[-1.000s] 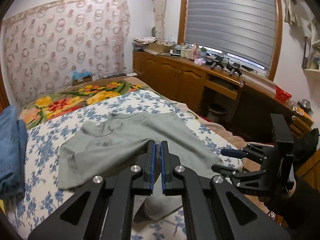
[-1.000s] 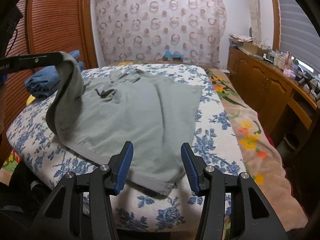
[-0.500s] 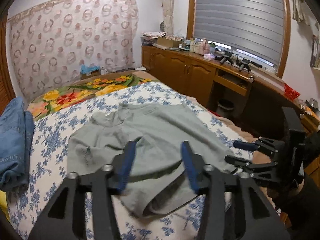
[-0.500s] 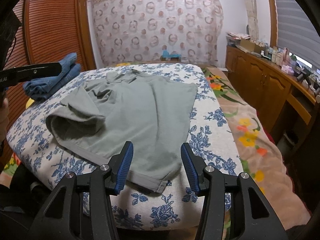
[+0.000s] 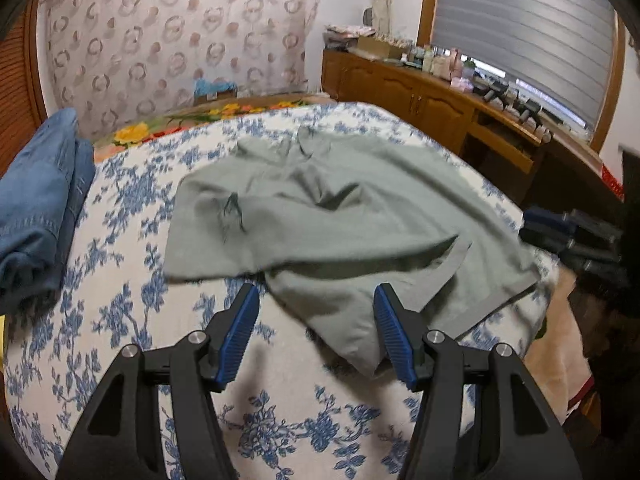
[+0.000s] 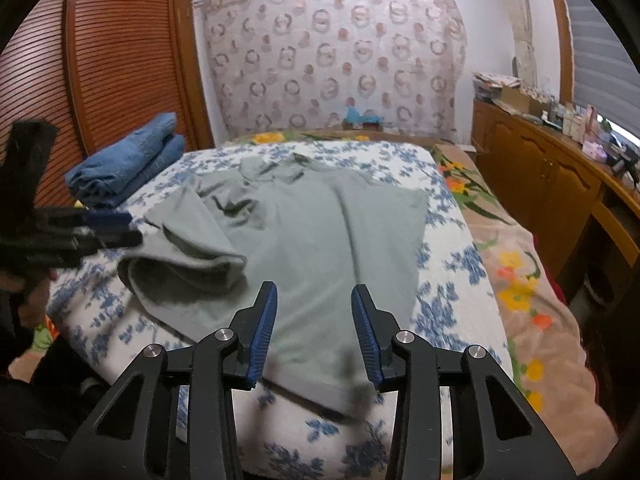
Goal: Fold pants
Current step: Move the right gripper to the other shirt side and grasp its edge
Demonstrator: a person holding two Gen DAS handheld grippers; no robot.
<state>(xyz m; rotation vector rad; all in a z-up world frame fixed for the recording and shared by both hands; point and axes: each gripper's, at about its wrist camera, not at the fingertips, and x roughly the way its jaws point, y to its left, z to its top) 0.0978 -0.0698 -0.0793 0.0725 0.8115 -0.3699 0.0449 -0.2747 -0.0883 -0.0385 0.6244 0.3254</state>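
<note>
On the bed [image 5: 120, 320], over its blue-flowered white cover, lie the grey-green pants [image 5: 320, 216], spread across the middle of the mattress and reaching to its near edge. The cloth is soft and creased, with dark wrinkles near its far end. From the left wrist view, one part is folded over the rest, its banded hem [image 5: 452, 264] running slantwise across the lower layer, and a rounded fold bulges toward the near edge of the bed. From the right wrist view the same folded part shows as a loose roll [image 6: 184, 264] on the left side of the pants [image 6: 320, 248], while the right side lies flat down to a hem at the bed's near edge.

The left gripper [image 5: 316, 332] hovers just above the bed's near portion, its blue-padded fingers spread wide and holding nothing; the rounded fold of the pants sits between them, close to the right pad. It appears blurred at the left of the right wrist view [image 6: 108, 228], beside the rolled part. The right gripper [image 6: 314, 332] hangs over the flat lower part of the pants, jaws parted and empty; in the left wrist view it is a dark blur off the bed's right side [image 5: 560, 228].

Folded blue jeans [image 5: 36, 208] rest on the bed's left side, well apart from the pants. Beyond the bed's right side runs a wooden cabinet [image 6: 540, 184].
</note>
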